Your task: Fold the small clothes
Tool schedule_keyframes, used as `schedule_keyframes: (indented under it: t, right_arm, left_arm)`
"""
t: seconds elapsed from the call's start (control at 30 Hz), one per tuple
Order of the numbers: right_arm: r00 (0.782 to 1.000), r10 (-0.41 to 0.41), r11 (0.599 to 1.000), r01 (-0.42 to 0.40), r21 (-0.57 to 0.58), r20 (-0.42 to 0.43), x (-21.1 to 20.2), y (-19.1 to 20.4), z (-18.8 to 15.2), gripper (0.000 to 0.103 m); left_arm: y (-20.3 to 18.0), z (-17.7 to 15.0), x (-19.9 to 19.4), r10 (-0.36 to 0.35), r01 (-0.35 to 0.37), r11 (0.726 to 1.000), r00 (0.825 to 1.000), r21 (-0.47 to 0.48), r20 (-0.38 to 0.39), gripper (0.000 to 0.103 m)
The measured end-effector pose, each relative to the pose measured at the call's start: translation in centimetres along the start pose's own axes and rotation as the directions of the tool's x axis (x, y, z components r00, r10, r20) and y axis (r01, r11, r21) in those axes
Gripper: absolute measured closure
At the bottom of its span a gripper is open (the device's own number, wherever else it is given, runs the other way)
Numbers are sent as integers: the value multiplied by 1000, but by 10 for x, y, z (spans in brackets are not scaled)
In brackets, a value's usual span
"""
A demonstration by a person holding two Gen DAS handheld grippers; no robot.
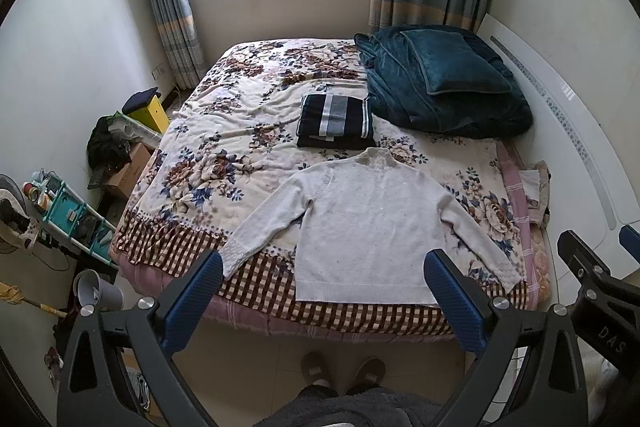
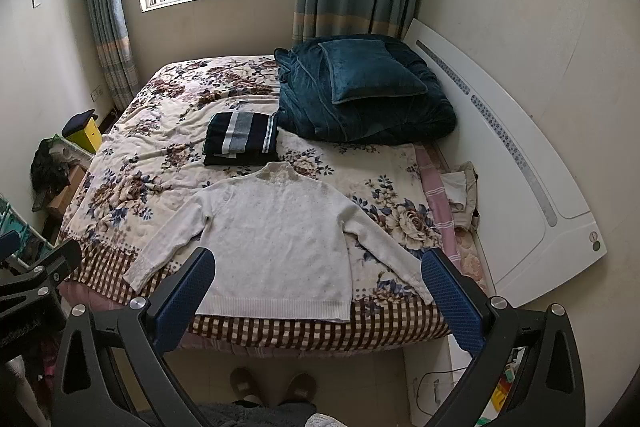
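Observation:
A white knit sweater (image 1: 372,223) lies flat, sleeves spread, on the near part of the floral bed cover (image 1: 240,131). It also shows in the right wrist view (image 2: 276,247). Behind it lies a folded dark striped garment (image 1: 336,121), also seen in the right wrist view (image 2: 240,139). My left gripper (image 1: 324,271) is open and empty, held above the sweater's hem at the bed's near edge. My right gripper (image 2: 318,273) is open and empty, also above the hem. The right gripper's body shows at the right edge of the left wrist view (image 1: 592,279).
A teal quilt with a pillow (image 1: 444,83) is piled at the back right of the bed. A white headboard (image 2: 520,163) runs along the right. Crumpled beige cloth (image 2: 464,195) lies beside it. Shelves and boxes (image 1: 80,211) crowd the floor at left. The person's slippers (image 1: 340,371) stand at the bedside.

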State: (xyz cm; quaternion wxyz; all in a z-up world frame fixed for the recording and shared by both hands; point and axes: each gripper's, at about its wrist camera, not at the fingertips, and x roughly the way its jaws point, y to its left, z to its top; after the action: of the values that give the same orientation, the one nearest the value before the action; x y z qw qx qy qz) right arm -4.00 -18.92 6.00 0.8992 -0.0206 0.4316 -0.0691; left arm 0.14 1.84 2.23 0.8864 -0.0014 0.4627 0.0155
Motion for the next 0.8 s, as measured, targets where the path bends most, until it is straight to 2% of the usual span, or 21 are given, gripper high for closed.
schedule_keyframes:
  t: [0.27,0.43,0.5,0.6,0.73,0.8]
  right_arm:
    - [1000,2,1000,-2,4,-6,8,2,7,0]
    - [1000,-9,996,10,86,-10,36,-7,13,0]
    - [1000,-20,990,22,136,-22,60,-16,11,0]
    - [995,-88,972,98,213,-55,113,-33,-2,0]
    - [971,-181,929,220,297,-153,194,-62,-28,0]
    - [956,-201,899,266,347,-213,242,-82,-48,0]
  left_arm:
    - [-6,8,7,-7,7,1000,1000,11,-5,0]
    - [-10,18,38,25,-28,998,998,48,63,0]
    - [-16,26,71,44,-47,996,998,74,46,0]
    - [-27,31,121,45,-45,993,999,111,-1,0]
    - [-50,31,194,56,-47,988,997,148,-57,0]
    - [-67,29,233,87,-71,984,992,166,-93,0]
